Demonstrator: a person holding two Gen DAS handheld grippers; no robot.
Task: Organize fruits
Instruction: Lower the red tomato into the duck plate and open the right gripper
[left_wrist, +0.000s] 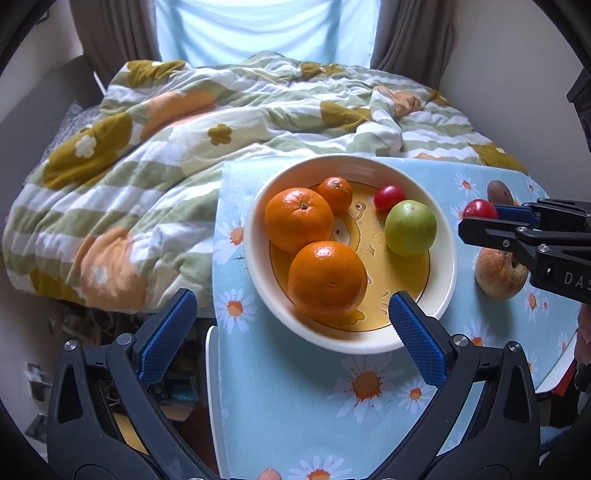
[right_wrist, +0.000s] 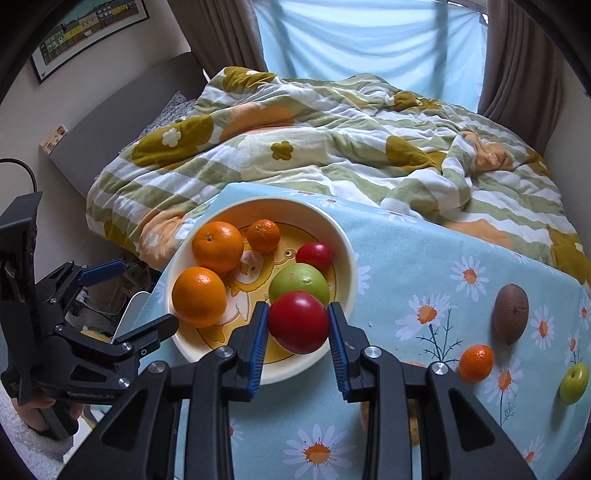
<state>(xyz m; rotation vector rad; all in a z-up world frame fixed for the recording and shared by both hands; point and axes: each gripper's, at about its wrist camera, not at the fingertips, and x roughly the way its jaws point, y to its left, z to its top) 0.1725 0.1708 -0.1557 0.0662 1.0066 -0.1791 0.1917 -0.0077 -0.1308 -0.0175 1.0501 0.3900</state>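
Observation:
A white bowl (left_wrist: 255, 206) (right_wrist: 347, 251) with a yellow duck picture stands on the daisy tablecloth. It holds two large oranges (left_wrist: 327, 278) (left_wrist: 298, 218), a small tangerine (left_wrist: 335, 192), a small red tomato (left_wrist: 388, 196) and a green fruit (left_wrist: 410, 228). My left gripper (left_wrist: 291, 299) (right_wrist: 140, 295) stands open and empty, hovering over the bowl's near rim. My right gripper (right_wrist: 298, 314) (left_wrist: 480, 218) is shut on a red tomato (right_wrist: 299, 321) (left_wrist: 479, 209), held above the bowl's right edge.
On the cloth right of the bowl lie a brown oval fruit (right_wrist: 511, 314), a small tangerine (right_wrist: 476, 363), a small green fruit (right_wrist: 573, 384) and a brownish apple (left_wrist: 498, 271). A rumpled flowered quilt (left_wrist: 166, 147) covers the bed behind. The table's left edge drops off beside the bowl.

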